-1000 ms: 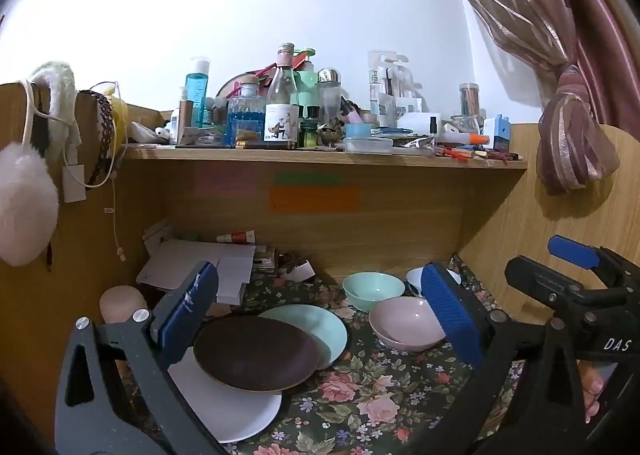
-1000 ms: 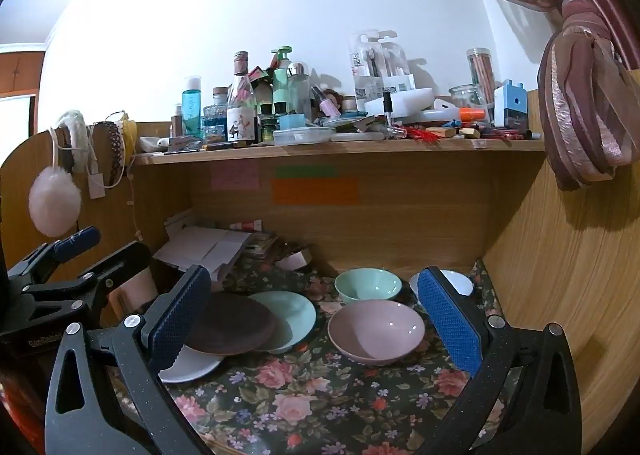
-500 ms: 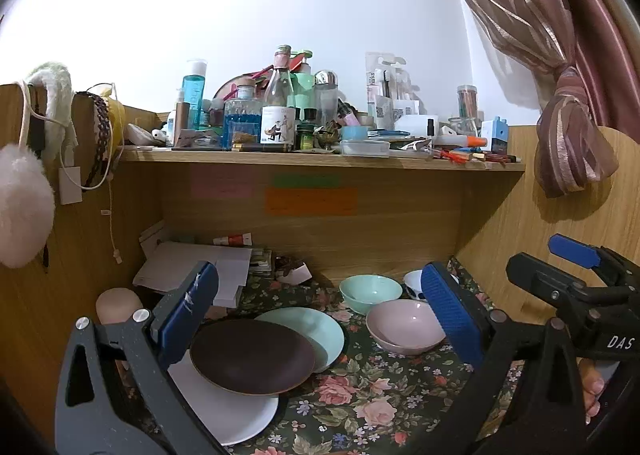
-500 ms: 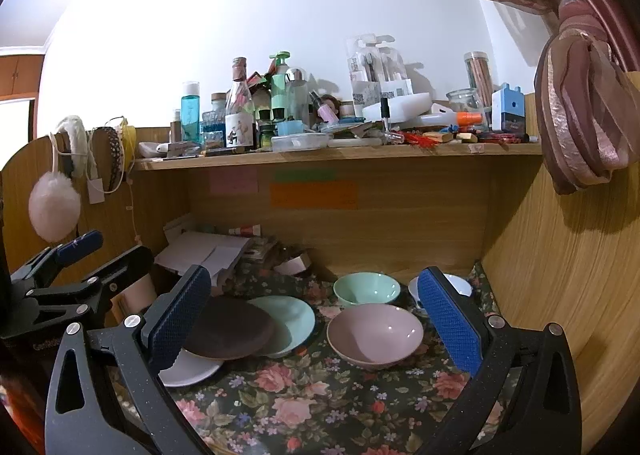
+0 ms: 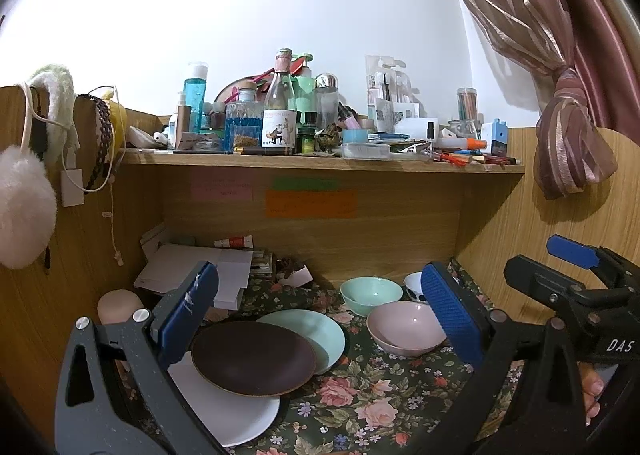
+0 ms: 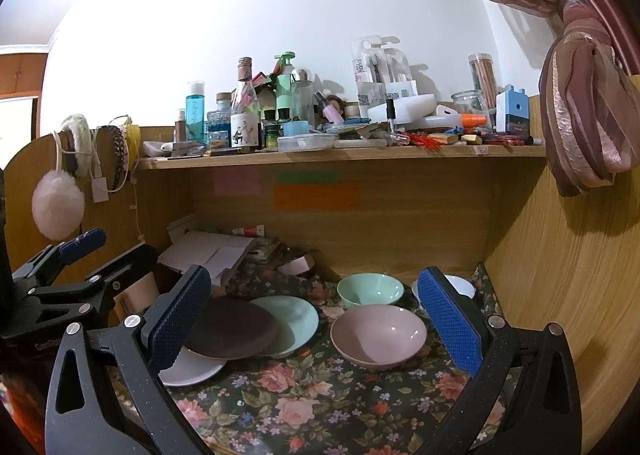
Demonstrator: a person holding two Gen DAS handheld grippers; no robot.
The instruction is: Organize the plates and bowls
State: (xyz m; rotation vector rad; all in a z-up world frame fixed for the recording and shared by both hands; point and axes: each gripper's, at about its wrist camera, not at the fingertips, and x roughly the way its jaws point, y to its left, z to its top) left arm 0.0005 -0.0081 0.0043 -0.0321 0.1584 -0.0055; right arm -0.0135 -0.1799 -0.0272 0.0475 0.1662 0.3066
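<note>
"DAS" in white letters on black body of right hand-held gripper (image 5: 572, 267), seen in left wrist view. "harks" on white toothbrush package (image 6: 370, 73) on shelf (image 6: 340, 155). Sticky notes (image 5: 310, 204) under shelf: writing too blurred to read.

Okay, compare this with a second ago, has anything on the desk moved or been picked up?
Nothing was taken or let go. Both open grippers, left gripper and right gripper, only drifted slightly, so the view shifted a little. The dark brown plate, mint green plate, white plate and pink bowl lie as before.
</note>
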